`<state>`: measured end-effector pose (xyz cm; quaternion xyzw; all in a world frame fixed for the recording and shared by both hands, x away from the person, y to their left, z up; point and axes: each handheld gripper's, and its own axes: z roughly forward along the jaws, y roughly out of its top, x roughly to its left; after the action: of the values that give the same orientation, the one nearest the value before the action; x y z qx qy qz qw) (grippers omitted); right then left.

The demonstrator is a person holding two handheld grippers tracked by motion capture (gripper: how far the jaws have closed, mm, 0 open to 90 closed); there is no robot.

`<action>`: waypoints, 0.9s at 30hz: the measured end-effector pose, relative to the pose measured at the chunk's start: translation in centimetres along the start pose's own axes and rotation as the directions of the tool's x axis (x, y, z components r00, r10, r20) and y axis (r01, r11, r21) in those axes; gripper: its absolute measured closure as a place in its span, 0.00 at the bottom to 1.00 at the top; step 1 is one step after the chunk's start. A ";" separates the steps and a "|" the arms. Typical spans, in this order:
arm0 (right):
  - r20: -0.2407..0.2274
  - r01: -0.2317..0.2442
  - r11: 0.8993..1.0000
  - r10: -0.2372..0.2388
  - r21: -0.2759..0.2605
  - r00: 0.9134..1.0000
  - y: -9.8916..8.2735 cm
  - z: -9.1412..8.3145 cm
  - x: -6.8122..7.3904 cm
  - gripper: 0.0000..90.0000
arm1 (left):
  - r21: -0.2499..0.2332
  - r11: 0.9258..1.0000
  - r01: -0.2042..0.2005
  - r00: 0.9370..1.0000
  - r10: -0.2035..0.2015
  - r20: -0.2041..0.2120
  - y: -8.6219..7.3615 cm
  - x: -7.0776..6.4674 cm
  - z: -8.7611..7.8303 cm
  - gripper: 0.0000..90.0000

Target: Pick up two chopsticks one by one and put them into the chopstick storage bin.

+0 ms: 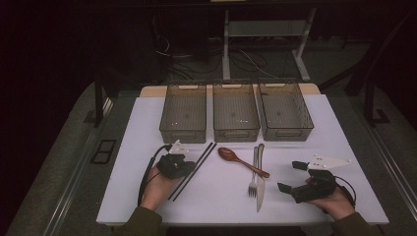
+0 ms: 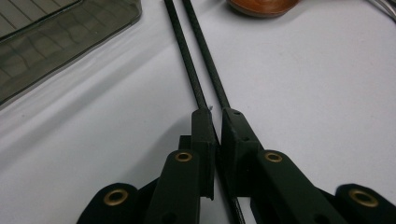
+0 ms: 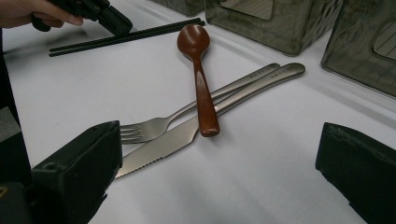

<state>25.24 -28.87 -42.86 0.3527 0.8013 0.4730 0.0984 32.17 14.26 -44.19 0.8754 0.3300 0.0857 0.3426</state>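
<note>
- Left gripper (image 1: 189, 164), toward the tabletop's left edge: jaws nearly closed, clamped on the black chopsticks (image 1: 195, 168) lying flat.
- Right gripper (image 1: 291, 176), near the front right corner: jaws wide apart, holding nothing.

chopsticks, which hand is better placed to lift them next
Left. The left claw is already shut on the chopsticks near their middle. The right claw stands open and apart, past the fork and knife.

Black chopsticks (image 1: 194, 169) lying parallel, diag. on table.
</note>
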 end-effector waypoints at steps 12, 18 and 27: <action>-0.001 -0.002 1.000 0.002 0.000 1.000 0.0 -0.1 0.0 0.01 | 0.021 1.000 -0.005 1.000 0.006 -0.011 -0.6 1.2 -0.9 0.94; -0.001 -0.001 1.000 0.001 0.000 1.000 0.0 -0.1 0.0 0.01 | 0.025 1.000 0.015 1.000 -0.015 0.001 -1.1 1.9 -1.5 0.94; -0.001 -0.002 1.000 0.002 0.000 1.000 0.0 0.0 0.0 0.01 | -0.040 0.998 0.050 0.999 -0.049 0.009 -0.5 2.3 -1.1 0.81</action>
<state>25.23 -28.85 -42.83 0.3533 0.8011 0.4733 0.0974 33.23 16.55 -43.83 0.8602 0.3485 0.0804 0.3636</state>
